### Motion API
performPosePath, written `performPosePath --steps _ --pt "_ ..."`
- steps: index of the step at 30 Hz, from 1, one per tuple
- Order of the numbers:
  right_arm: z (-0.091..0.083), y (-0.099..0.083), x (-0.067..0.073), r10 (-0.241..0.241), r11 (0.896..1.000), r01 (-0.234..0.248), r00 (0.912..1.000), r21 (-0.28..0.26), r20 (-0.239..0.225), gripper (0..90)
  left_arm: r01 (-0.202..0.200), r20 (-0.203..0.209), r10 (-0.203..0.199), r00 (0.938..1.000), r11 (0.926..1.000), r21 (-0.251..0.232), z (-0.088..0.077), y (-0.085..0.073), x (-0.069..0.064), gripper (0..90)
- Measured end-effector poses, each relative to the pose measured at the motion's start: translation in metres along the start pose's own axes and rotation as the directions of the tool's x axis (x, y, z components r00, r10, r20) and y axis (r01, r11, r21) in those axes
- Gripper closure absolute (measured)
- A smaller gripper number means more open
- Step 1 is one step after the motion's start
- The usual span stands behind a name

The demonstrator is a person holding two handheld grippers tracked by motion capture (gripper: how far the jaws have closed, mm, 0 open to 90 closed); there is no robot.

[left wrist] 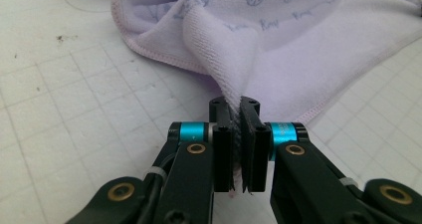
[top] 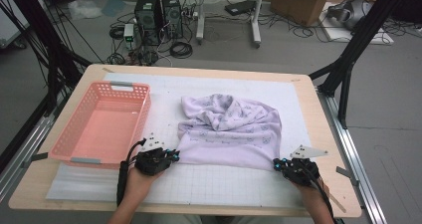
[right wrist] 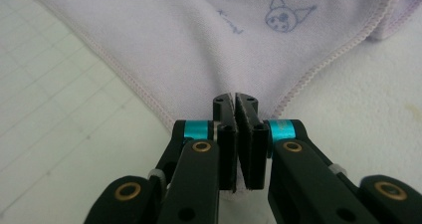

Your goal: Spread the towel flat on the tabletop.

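The purple towel [top: 231, 129] lies bunched on the surface, just right of the pink basket [top: 102, 123]. The left gripper [top: 171, 156] pinches the towel's near corner on the basket's side, jaws squeezed tight on the cloth. The right gripper [top: 276, 164] pinches the other near corner the same way.

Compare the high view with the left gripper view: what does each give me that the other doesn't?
High view: the pink basket left of the lilac towel, the right claw at the towel's near right corner, the whole table, floor clutter beyond. Left gripper view: towel fabric pinched between the shut jaws, its pink stitched hem, the blue cartoon prints. Both: the left claw shut on the towel's near left corner over the white grid mat.
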State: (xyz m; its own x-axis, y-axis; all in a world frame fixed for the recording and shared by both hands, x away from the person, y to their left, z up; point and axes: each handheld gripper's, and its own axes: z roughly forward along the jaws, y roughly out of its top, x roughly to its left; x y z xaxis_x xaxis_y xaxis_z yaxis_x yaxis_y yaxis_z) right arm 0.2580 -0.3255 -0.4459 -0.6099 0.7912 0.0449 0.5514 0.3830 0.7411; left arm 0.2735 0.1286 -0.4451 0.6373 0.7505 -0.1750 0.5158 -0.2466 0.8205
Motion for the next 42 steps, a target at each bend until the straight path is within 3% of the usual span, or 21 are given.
performPosePath --steps 19,27,34,35,37,38,42 --pt "-0.026 -0.023 0.023 0.031 1.000 -0.031 0.9995 -0.002 0.001 86.9 0.025 0.042 -0.025 0.9988 0.9996 -0.009 -0.024 -0.020 -0.020 84.9" --pt "-0.041 -0.029 0.030 0.053 0.999 -0.053 0.9986 0.000 -0.006 87.0 0.036 0.086 -0.036 0.9957 0.9994 -0.003 -0.043 -0.034 -0.030 84.9" --pt "-0.060 -0.043 0.043 0.021 0.999 -0.020 0.9993 0.039 -0.031 87.1 0.005 0.134 -0.008 0.9909 0.9998 0.022 -0.054 -0.045 -0.040 84.1" --pt "-0.061 -0.045 0.043 0.023 0.999 -0.022 0.9992 0.043 -0.032 87.0 -0.007 0.140 0.004 0.9901 0.9998 0.020 -0.052 -0.044 -0.041 81.9" --pt "-0.060 -0.046 0.041 0.025 0.999 -0.024 0.9993 0.047 -0.028 83.1 -0.007 0.108 0.006 0.9941 0.9999 0.011 -0.047 -0.040 -0.040 60.8" --pt "-0.060 -0.046 0.039 0.034 0.999 -0.033 0.9991 0.040 -0.025 78.5 0.005 0.099 -0.004 0.9950 1.0000 -0.005 -0.046 -0.037 -0.037 54.8" --pt "-0.062 -0.041 0.033 0.076 0.996 -0.077 0.9969 -0.037 -0.018 65.8 0.052 0.089 -0.046 0.9949 0.9965 -0.065 -0.045 -0.026 -0.025 47.2"
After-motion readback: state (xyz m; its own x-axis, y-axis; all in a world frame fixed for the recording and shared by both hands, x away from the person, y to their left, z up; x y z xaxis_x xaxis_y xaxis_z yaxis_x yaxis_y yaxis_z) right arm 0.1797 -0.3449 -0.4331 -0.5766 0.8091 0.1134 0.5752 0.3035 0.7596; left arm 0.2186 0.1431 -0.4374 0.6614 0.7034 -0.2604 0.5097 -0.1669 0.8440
